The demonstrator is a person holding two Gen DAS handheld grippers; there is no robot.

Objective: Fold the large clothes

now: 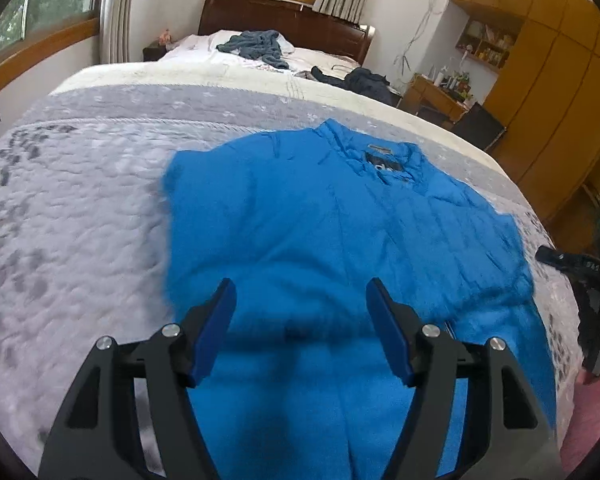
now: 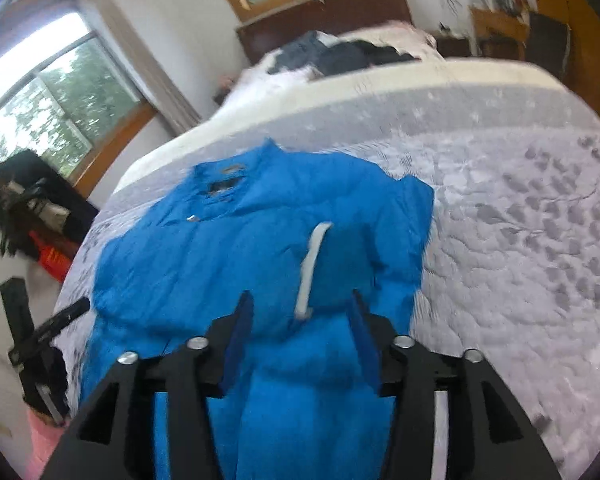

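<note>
Blue-padded left tongs (image 1: 302, 312) hang open just above the lower body of the blue jacket (image 1: 340, 220), gripping nothing; the right tongs (image 2: 300, 320) likewise stand apart and empty over the same garment, near its white strip (image 2: 310, 268). That jacket lies spread on the grey quilted bed (image 1: 80, 220), collar (image 1: 384, 160) pointing away toward the headboard, its side parts apparently already turned in over the body so that it forms a long band. Judging by this, the sideways folds look done and the lengthwise fold is in hand. Next, each pair of tongs would need to drop to the near hem, pinch through the thick padded layers at both corners, then carry the hem up toward the collar evenly so the stack does not skew.
</note>
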